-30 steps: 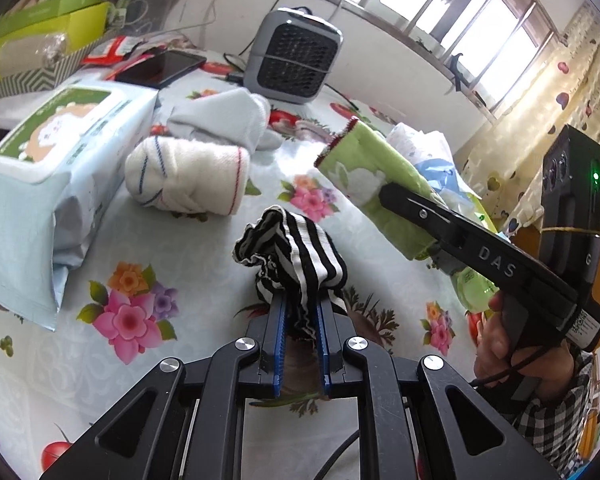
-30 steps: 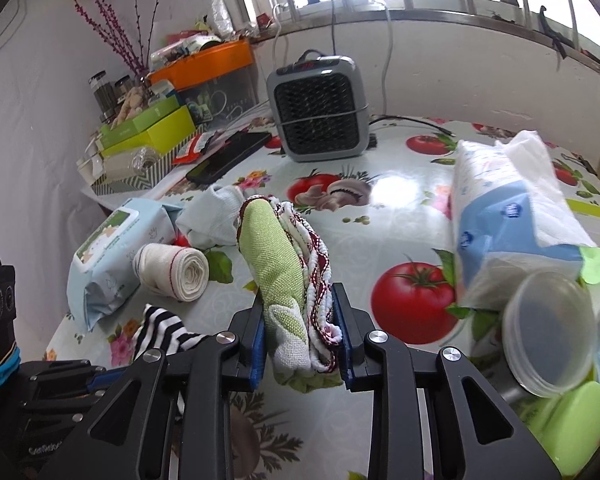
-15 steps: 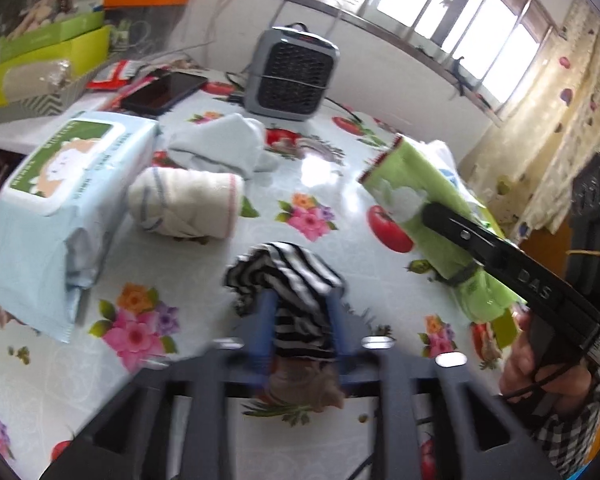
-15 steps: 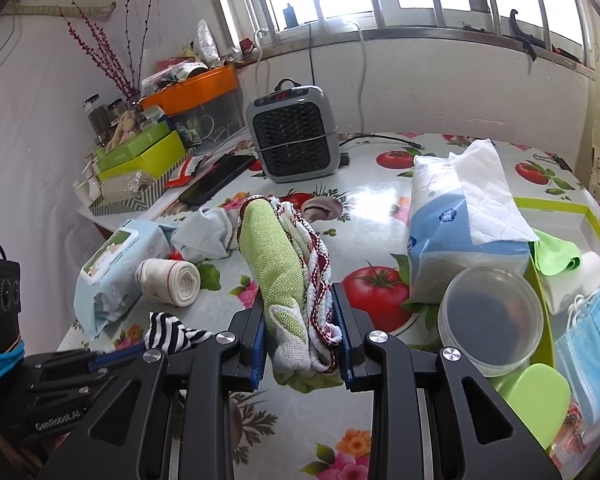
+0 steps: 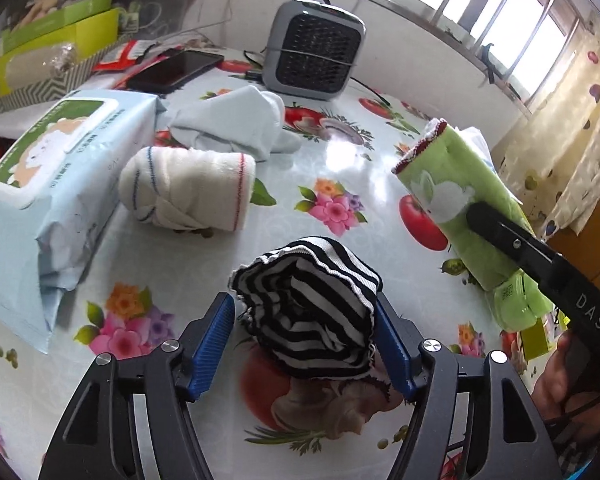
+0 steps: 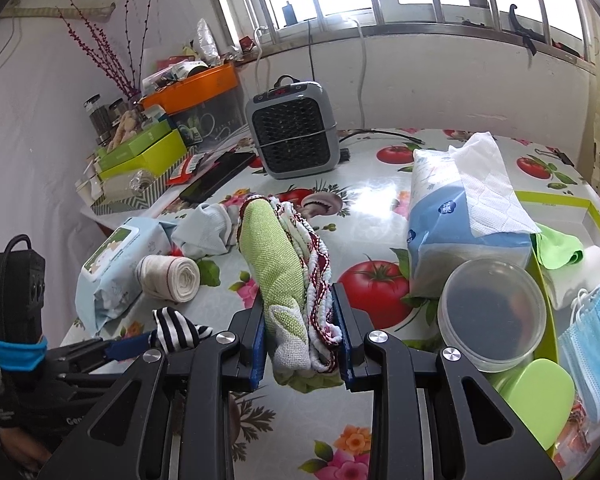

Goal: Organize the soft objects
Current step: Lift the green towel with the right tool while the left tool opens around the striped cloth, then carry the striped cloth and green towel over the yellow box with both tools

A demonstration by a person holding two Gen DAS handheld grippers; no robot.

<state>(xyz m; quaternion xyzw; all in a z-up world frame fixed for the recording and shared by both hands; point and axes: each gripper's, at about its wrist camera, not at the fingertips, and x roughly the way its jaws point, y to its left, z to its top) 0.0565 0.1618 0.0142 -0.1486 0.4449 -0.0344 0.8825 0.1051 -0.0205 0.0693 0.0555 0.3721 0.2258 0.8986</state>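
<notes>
Since a second ago our left gripper (image 5: pixel 305 330) has spread its blue pads (image 5: pixel 213 342) wide; the striped black-and-white cloth (image 5: pixel 308 312), pinched thin before, now bulges loose between them. We cannot tell whether it rests on the tablecloth (image 5: pixel 180 256) or hangs off the right pad.

Right gripper (image 6: pixel 302 330) stays clamped on the folded green towel (image 6: pixel 276 264) with its red-and-white trim, held clear of the table.

Containers: yellow-green tray (image 6: pixel 556 202) at far right holds a green cloth (image 6: pixel 560 250), a white roll (image 6: pixel 580 276) and a blue face mask (image 6: pixel 592 340). Round clear tub (image 6: pixel 492 316) sits against the tray's near wall, green lid (image 6: pixel 536 400) below it. Blue tissue pack (image 6: pixel 452 232) stands just beside the tray, one sheet pulled up.

Loose on the table: rolled white towel (image 5: pixel 188 190) touching the wet-wipes pack (image 5: pixel 56 176), pale blue cloth (image 5: pixel 236 122) behind it, grey fan heater (image 5: pixel 314 48) at the back.
</notes>
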